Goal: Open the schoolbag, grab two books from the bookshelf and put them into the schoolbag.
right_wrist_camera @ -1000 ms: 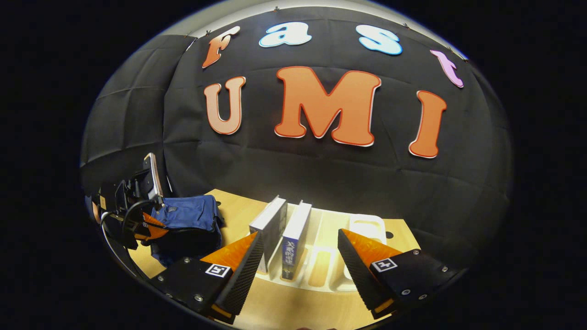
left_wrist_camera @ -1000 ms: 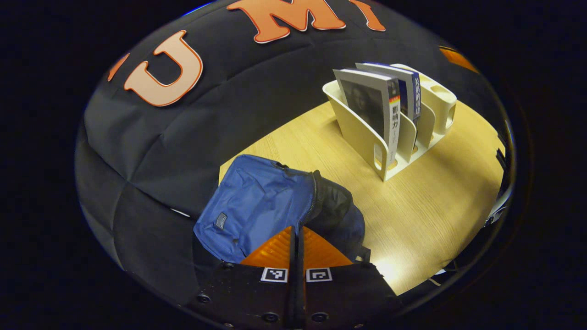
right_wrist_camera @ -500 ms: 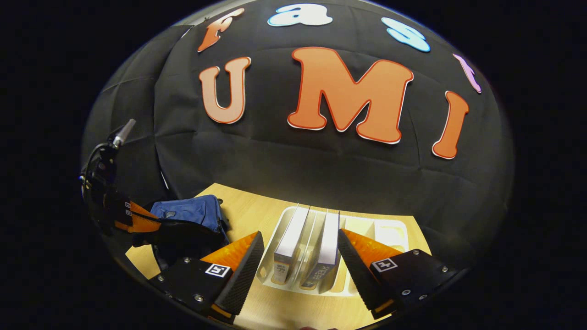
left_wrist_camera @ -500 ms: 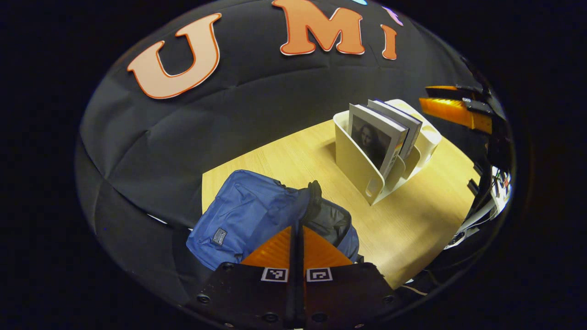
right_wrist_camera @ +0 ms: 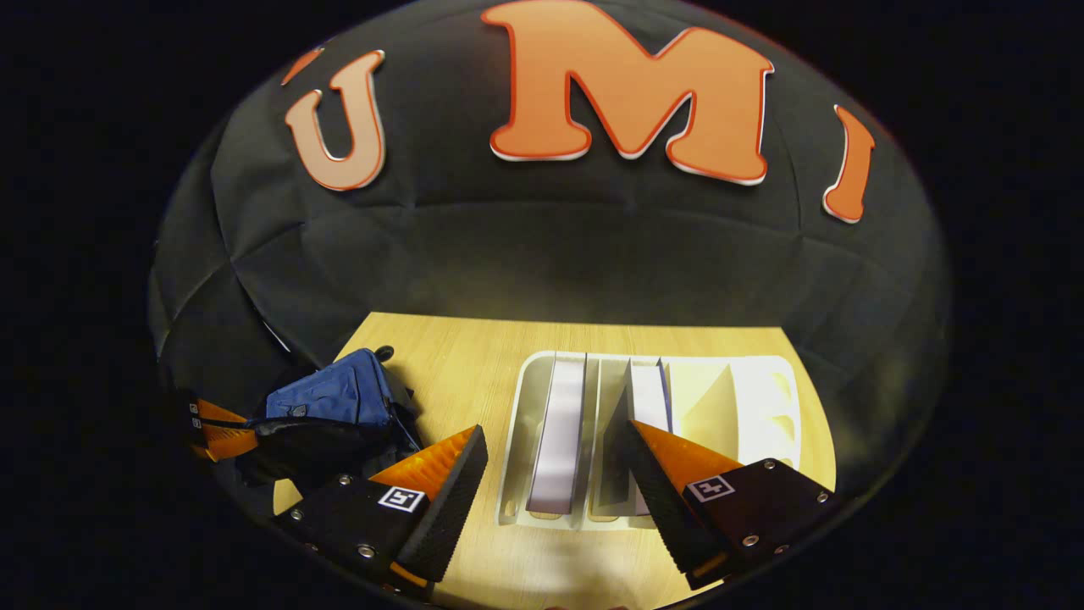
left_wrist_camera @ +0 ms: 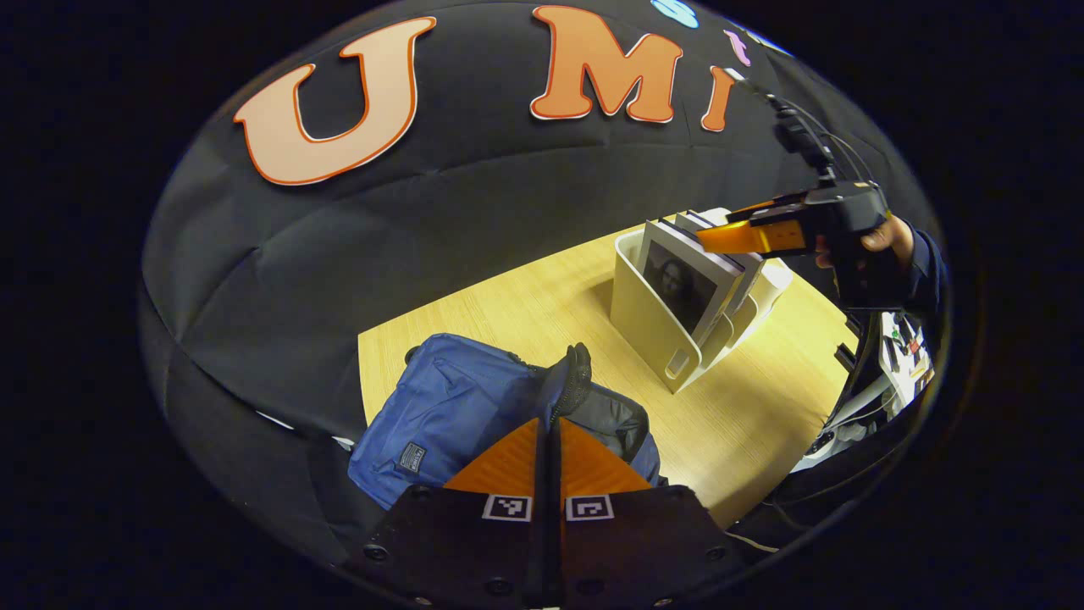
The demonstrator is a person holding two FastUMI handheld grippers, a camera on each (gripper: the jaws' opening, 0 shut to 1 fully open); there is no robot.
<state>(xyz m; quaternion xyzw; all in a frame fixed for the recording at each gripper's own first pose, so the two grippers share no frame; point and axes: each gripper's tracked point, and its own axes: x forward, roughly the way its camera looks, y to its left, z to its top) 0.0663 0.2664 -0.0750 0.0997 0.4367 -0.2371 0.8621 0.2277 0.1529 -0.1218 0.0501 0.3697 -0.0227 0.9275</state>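
Right gripper view: right gripper (right_wrist_camera: 555, 474) jaws wide open above books (right_wrist_camera: 559, 432); left gripper (left_wrist_camera: 549, 449) jaws closed w/ schoolbag (left_wrist_camera: 457, 407) edge pinched

1. L gripper (left_wrist_camera: 549, 424) fingers pressed together, pinching black edge of blue schoolbag (left_wrist_camera: 457, 407) opening.
2. Bag on wood table (left_wrist_camera: 762, 407), near left end.
3. White bookshelf (left_wrist_camera: 652, 322) w/ two books (left_wrist_camera: 686, 275) farther right.
4. R gripper (left_wrist_camera: 737, 237) above the books, hand (left_wrist_camera: 881, 241) holding it.
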